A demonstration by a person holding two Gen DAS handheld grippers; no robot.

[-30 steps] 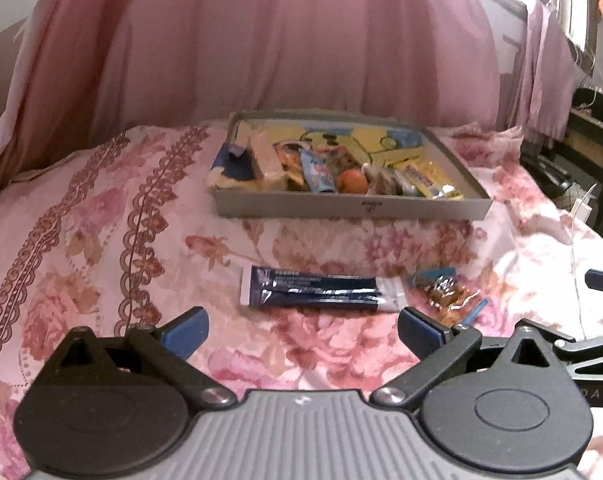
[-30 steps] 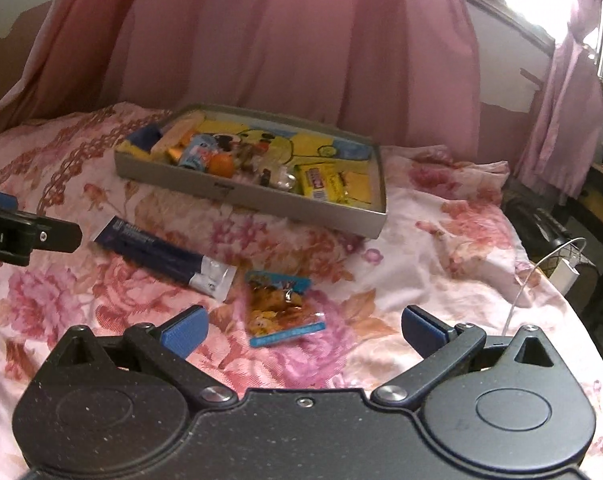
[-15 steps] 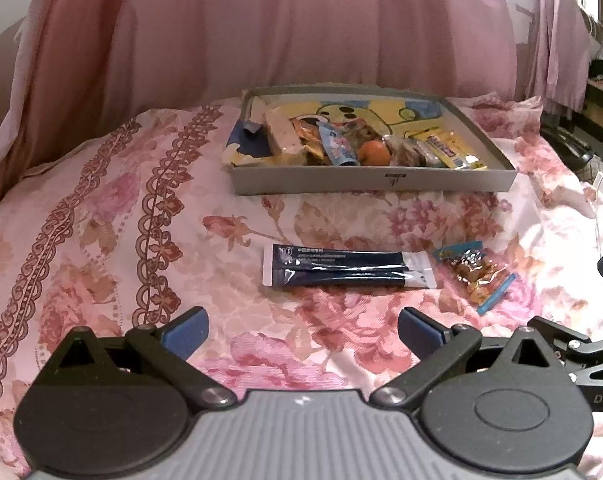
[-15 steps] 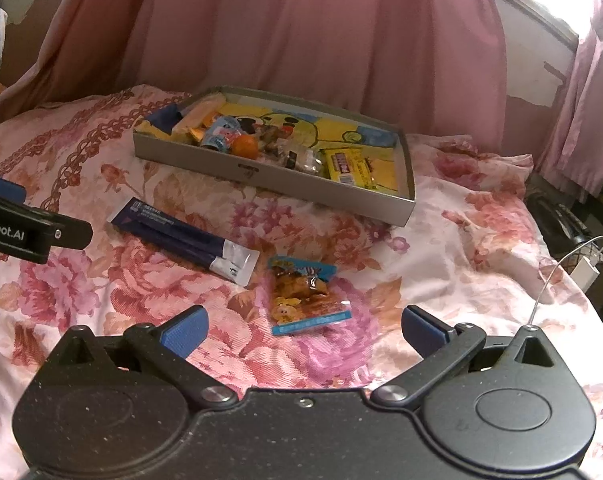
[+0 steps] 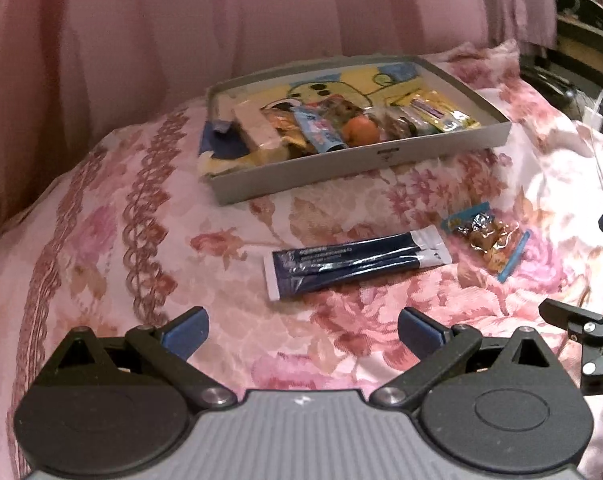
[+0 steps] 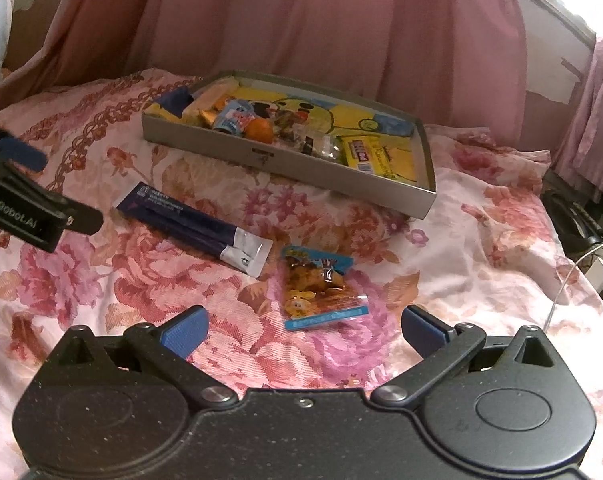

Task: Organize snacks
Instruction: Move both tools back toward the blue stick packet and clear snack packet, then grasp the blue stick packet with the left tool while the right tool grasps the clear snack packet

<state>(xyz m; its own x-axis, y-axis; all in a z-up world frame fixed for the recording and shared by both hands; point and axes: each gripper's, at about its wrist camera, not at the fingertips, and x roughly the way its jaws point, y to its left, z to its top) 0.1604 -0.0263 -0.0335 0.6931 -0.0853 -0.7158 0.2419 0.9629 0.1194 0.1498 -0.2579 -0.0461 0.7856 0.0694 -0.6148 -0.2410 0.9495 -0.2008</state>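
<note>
A shallow grey box [image 5: 341,164] [image 6: 285,166] with a yellow cartoon lining holds several snacks and sits at the back of the floral bedspread. In front of it lie a long dark blue packet [image 5: 353,262] [image 6: 193,226] and a small clear packet of orange snacks with blue edges [image 5: 487,238] [image 6: 321,286]. My left gripper [image 5: 301,330] is open, just short of the blue packet. My right gripper [image 6: 303,330] is open too, with the small snack packet directly ahead of its fingertips. Neither holds anything.
Pink curtains [image 6: 301,20] hang behind the bed. A white charger and cable [image 6: 597,268] lie at the bed's right edge beside dark furniture [image 5: 581,40]. The left half of the bedspread [image 5: 81,220] is bare fabric.
Both grippers have moved forward toward the loose packets, which now look larger. The left view has turned, so the box and packets appear tilted. Both grippers stay open.
</note>
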